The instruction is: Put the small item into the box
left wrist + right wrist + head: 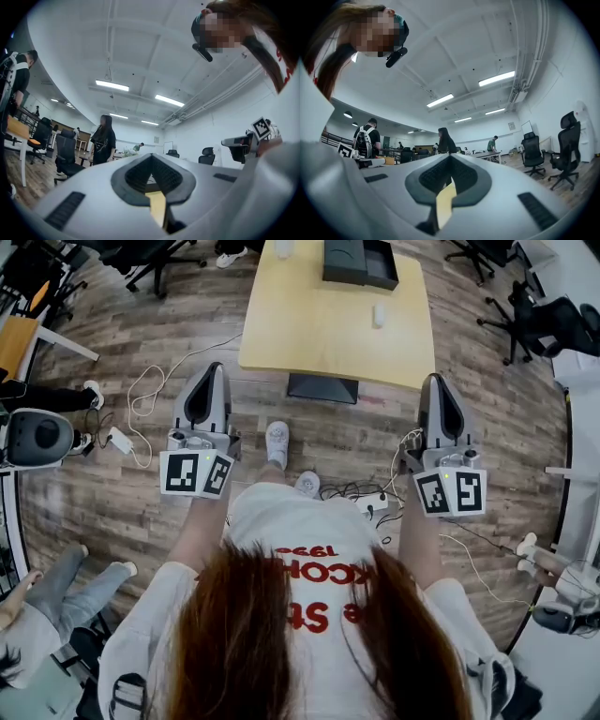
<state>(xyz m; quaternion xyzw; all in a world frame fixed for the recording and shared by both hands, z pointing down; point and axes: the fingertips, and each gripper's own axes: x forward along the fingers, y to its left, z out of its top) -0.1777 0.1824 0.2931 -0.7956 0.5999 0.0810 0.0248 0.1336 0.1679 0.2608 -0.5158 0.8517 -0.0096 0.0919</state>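
Jaws are clenched on both grippers with nothing between them: each gripper view shows the dark pads meeting at the tips, with only a sliver of yellow wood showing in the slit beneath. From the head view, the left gripper (213, 371) and the right gripper (434, 381) are held short of the table (309, 343), over the wooden floor (141, 484) on its near side. The left one lies off the table's near left corner and the right one off its near right corner, both pointing toward it. Each carries a marker cube at its rear, nearest the person. The small item (378, 315), a white oblong piece, lies on the right part of the table, with bare wood all round it, touching nothing. The box (361, 263), dark and open-topped, sits at the table's far edge, just beyond the small item and apart from it; the frame cuts off its far side. Cables (361, 493) trail over the floor on the table's near side, between the grippers, and office chairs (525, 320) stand off the table's right side.
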